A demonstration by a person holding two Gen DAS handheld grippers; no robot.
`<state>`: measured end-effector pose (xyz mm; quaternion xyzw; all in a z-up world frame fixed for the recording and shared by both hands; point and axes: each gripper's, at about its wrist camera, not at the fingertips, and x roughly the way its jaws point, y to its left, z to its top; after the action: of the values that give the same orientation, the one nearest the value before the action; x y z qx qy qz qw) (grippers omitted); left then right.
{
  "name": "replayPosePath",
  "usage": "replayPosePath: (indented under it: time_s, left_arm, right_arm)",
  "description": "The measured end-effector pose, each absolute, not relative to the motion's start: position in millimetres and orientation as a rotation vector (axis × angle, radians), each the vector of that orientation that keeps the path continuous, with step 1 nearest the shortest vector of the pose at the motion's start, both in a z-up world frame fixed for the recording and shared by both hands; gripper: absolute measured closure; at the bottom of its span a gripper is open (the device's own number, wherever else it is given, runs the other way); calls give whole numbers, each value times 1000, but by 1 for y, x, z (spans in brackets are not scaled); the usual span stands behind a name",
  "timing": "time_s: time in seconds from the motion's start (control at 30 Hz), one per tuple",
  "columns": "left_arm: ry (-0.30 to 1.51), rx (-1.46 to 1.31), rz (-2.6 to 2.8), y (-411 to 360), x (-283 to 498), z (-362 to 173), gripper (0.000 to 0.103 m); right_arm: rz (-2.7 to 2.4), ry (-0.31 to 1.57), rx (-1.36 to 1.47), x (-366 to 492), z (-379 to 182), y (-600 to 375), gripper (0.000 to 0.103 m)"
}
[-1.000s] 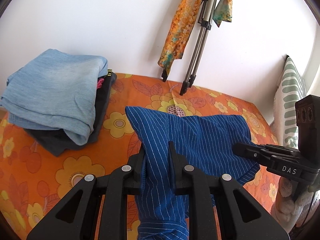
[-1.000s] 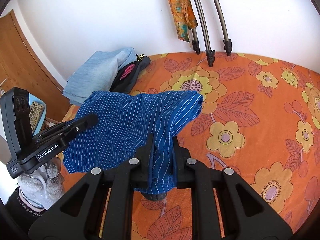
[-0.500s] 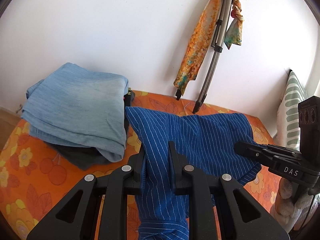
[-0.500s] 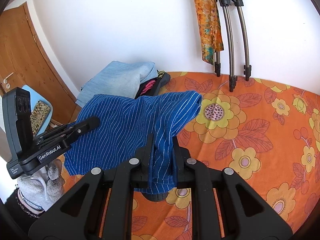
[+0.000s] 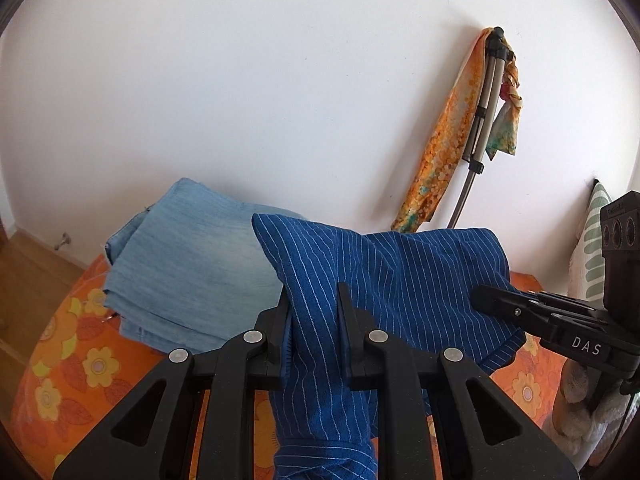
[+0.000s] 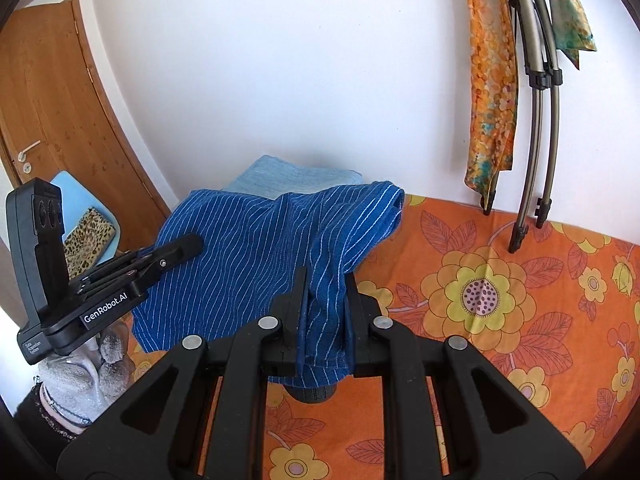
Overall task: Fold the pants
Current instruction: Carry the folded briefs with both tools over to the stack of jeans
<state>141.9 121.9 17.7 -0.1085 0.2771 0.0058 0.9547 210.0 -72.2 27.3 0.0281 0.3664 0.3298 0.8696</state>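
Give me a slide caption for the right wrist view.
Right gripper clamps blue striped pants over floral bedspread.

The pants (image 5: 400, 280) are dark blue with thin white pinstripes. They are lifted off the flowered bed (image 6: 520, 300), stretched in a sagging span between 2 pinched spots, with loose fabric hanging down below each pinch.
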Motion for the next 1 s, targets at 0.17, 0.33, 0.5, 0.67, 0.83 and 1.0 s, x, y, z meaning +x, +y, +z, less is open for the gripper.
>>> replayPosePath:
  time_s: [0.17,0.33,0.5,0.67,0.83,1.0]
  left_arm:
    - [555,-204,46,146,151,18,86]
    - [556,-217,82,177,165,19,86]
    - [558,-212,125,204,184,20,86]
    - [563,-151,164,212,210,20,86]
    - [584,-112,191,218,238,13,87]
    - [606,-120,210,229,255,0,88]
  right_arm:
    - [699,775,37,223,25,-39,88]
    - [708,783,41,242,24,-4,88]
    - [708,773,45,261,22,28,88]
    - [690,784,78,282,9,49,88]
    - [670,795,76,301,-11,64,88]
    - [649,808,109,318,-30,75,88]
